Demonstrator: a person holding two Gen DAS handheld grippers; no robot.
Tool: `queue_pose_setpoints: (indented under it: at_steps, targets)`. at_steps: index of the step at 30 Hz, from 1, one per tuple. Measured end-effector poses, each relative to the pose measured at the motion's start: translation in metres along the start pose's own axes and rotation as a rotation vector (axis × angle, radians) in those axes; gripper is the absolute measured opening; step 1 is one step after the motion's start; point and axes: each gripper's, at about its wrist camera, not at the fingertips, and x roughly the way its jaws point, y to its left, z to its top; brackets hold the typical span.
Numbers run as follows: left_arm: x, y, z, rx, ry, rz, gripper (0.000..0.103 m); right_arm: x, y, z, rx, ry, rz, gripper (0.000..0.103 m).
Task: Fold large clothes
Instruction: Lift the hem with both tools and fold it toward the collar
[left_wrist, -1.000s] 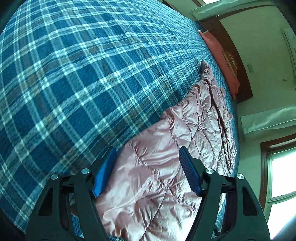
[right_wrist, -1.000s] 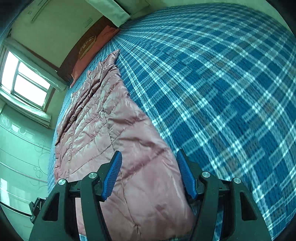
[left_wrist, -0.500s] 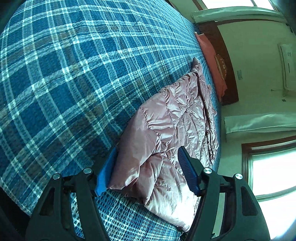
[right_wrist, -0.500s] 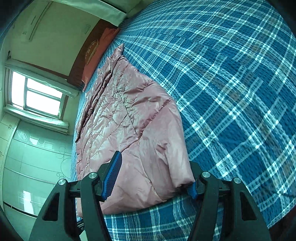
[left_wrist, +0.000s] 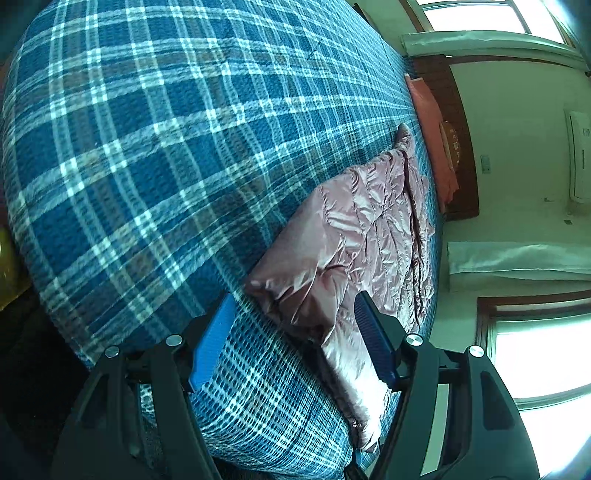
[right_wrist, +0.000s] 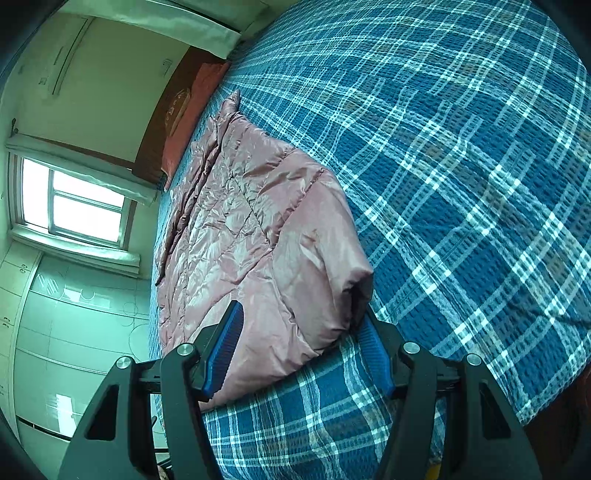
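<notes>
A shiny pink quilted down jacket (left_wrist: 362, 229) lies stretched along the bed near its edge; it also shows in the right wrist view (right_wrist: 258, 229). My left gripper (left_wrist: 295, 332) is open, its blue pads wide apart just short of the jacket's near end, holding nothing. My right gripper (right_wrist: 299, 336) is open, its blue pads either side of the jacket's near folded end. The right pad touches or sits very close to the fabric fold; nothing is clamped.
The jacket rests on a blue plaid bedspread (left_wrist: 166, 147) covering a wide bed (right_wrist: 461, 166). An orange pillow (left_wrist: 432, 136) and a wooden headboard (right_wrist: 162, 122) are at the far end. A window (right_wrist: 74, 203) and cabinets are beyond the bed's edge.
Both grippers have pulled back toward the bed's near edge, away from the jacket. The jacket's near end now lies folded on the bed; more bedspread shows in front of it.
</notes>
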Motion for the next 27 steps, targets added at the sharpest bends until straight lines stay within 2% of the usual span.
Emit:
queue_pose_setpoints:
  at_steps: [6, 8, 11, 13, 14, 15, 17, 19, 22, 27]
  targets:
    - [0.014, -0.007, 0.001, 0.05, 0.012, -0.052, 0.067, 0.002, 0.005, -0.014, 0.005, 0.011, 0.021, 0.062]
    - [0.024, -0.015, 0.002, 0.081, 0.007, -0.036, 0.067, 0.006, 0.009, -0.014, 0.007, 0.005, 0.031, 0.063]
    - [0.031, -0.025, 0.004, 0.098, 0.0, -0.055, 0.066, 0.013, 0.013, -0.011, 0.019, -0.007, 0.067, 0.063]
    - [0.035, -0.031, 0.005, 0.101, 0.005, -0.071, 0.053, 0.019, 0.017, -0.008, 0.023, -0.02, 0.081, 0.063]
    - [0.038, -0.034, 0.005, 0.107, 0.006, -0.074, 0.05, 0.021, 0.019, -0.007, 0.02, -0.029, 0.086, 0.063]
    - [0.04, -0.038, 0.006, 0.125, 0.001, -0.074, 0.045, 0.025, 0.021, -0.005, 0.012, -0.037, 0.083, 0.06]
    - [0.043, -0.044, 0.008, 0.167, -0.012, -0.067, 0.035, 0.033, 0.026, -0.002, -0.004, -0.041, 0.072, 0.044]
    - [0.045, -0.047, 0.011, 0.2, -0.02, -0.07, 0.015, 0.037, 0.027, 0.001, -0.004, -0.042, 0.075, 0.02]
    - [0.042, -0.055, 0.018, 0.214, -0.031, -0.094, 0.01, 0.03, 0.036, 0.009, -0.023, -0.076, 0.119, 0.013]
    - [0.039, -0.094, 0.034, 0.278, -0.071, -0.154, 0.008, 0.018, 0.076, 0.03, -0.106, -0.131, 0.193, 0.012]
